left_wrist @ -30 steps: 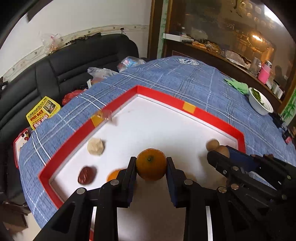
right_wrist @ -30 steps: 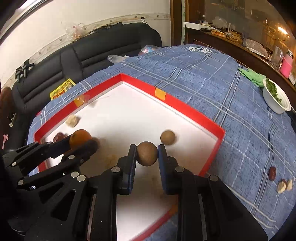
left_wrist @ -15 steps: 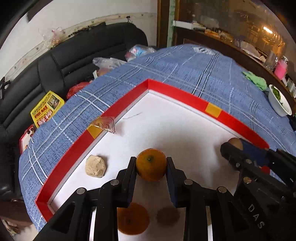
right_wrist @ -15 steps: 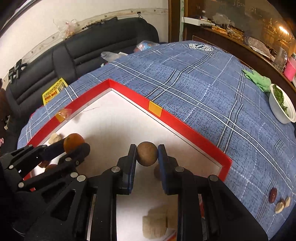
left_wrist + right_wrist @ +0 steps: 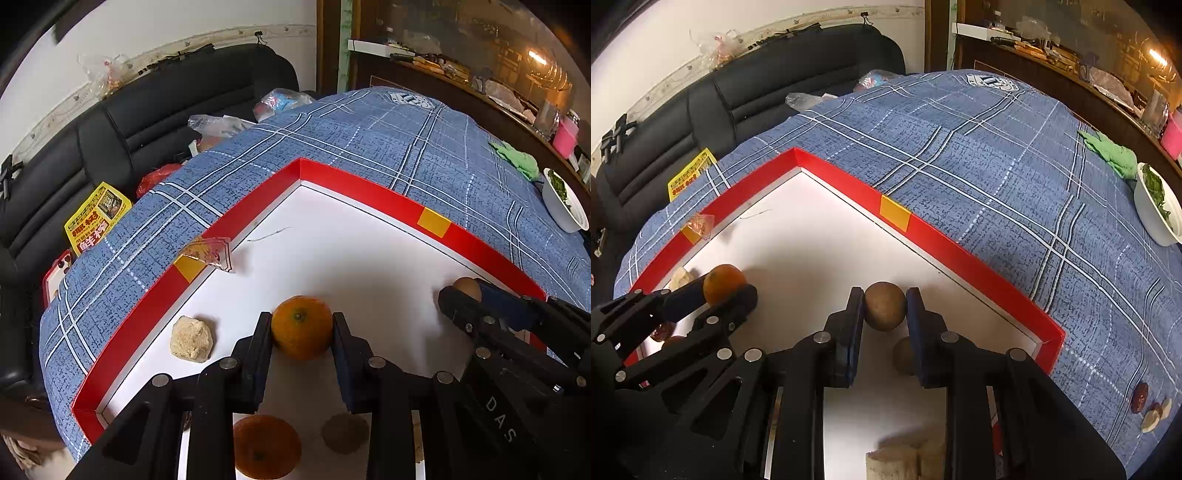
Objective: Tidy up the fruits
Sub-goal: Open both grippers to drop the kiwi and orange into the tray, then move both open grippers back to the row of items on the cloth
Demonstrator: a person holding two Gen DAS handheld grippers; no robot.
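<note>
R hand-held gripper (image 5: pixel 885 308) – clamps brown fruit (image 5: pixel 885 305)

Orange mandarin (image 5: pixel 302 332) seen between black jaws. Brown round fruit (image 5: pixel 885 305) noted. Tray (image 5: pixel 369 192) rimmed red, floored white, marked with yellow patches. Desk cloth (image 5: pixel 979 155) patterned blue plaid, white and dark lines. Sofa (image 5: pixel 147 122) black.

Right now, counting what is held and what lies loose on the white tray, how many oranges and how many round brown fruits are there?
Oranges: 2 (held orange, loose orange)
Round brown fruits: 2 (held brown fruit, loose brown fruit)
Total: 4
</note>
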